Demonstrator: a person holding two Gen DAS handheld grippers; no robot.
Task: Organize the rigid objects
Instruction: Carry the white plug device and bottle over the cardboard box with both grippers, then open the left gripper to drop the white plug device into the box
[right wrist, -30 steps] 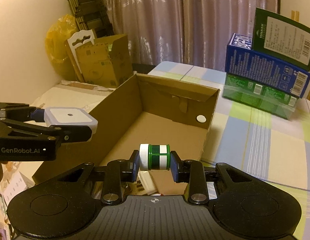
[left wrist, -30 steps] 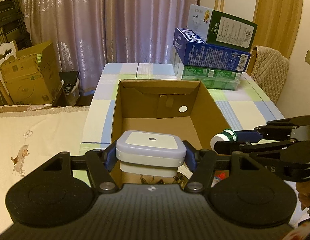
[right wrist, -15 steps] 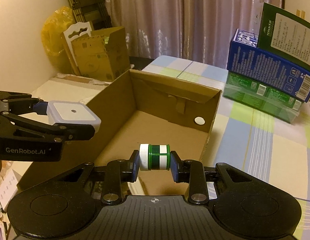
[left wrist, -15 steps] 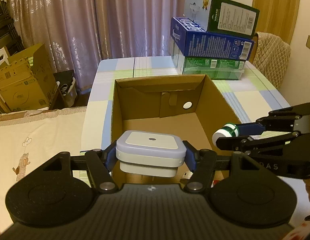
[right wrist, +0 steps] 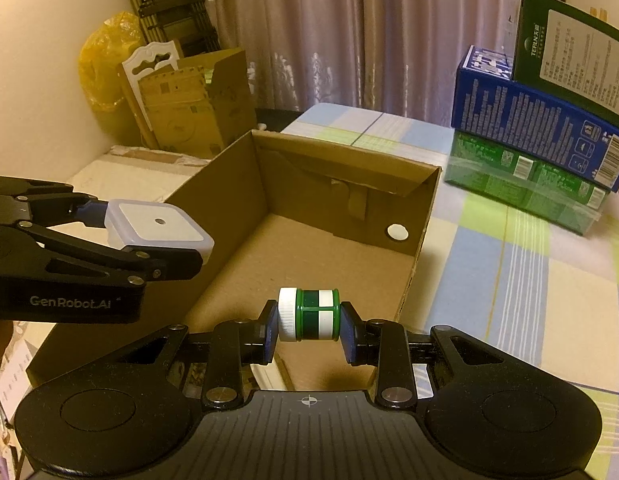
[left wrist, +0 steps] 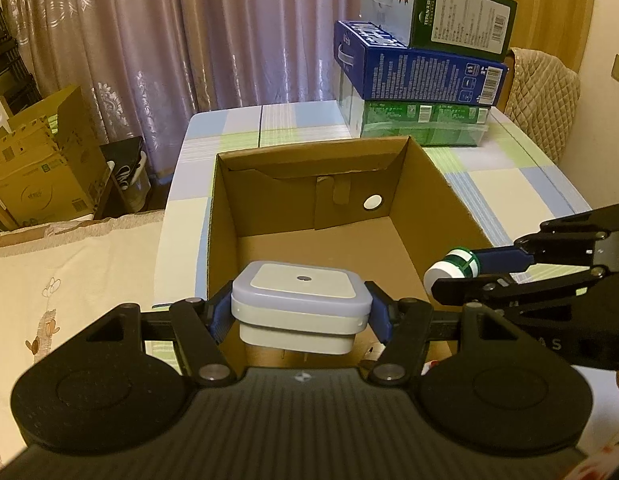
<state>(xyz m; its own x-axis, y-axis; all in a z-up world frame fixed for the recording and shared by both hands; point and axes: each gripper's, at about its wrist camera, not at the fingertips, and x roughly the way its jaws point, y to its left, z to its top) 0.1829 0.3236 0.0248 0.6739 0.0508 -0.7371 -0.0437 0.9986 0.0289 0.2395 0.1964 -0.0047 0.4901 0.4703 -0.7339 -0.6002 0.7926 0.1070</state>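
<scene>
My left gripper [left wrist: 300,312] is shut on a white square plug-in night light [left wrist: 299,294] and holds it above the near end of an open cardboard box [left wrist: 425,200]. It also shows in the right wrist view [right wrist: 159,228]. My right gripper [right wrist: 309,316] is shut on a small green and white jar with a white cap [right wrist: 309,314], held sideways over the box's near right part [right wrist: 419,240]. The jar shows in the left wrist view [left wrist: 453,267] at the box's right wall. The visible box floor is bare.
The box stands on a table with a checked cloth [right wrist: 529,260]. Three stacked cartons [left wrist: 421,76] stand at the table's far right. A padded chair [left wrist: 541,96] is behind them. More cardboard boxes [left wrist: 37,160] and a curtain are at the left.
Both grippers have moved forward and up over the box, each holding its object. The box's inside shows more fully now.
</scene>
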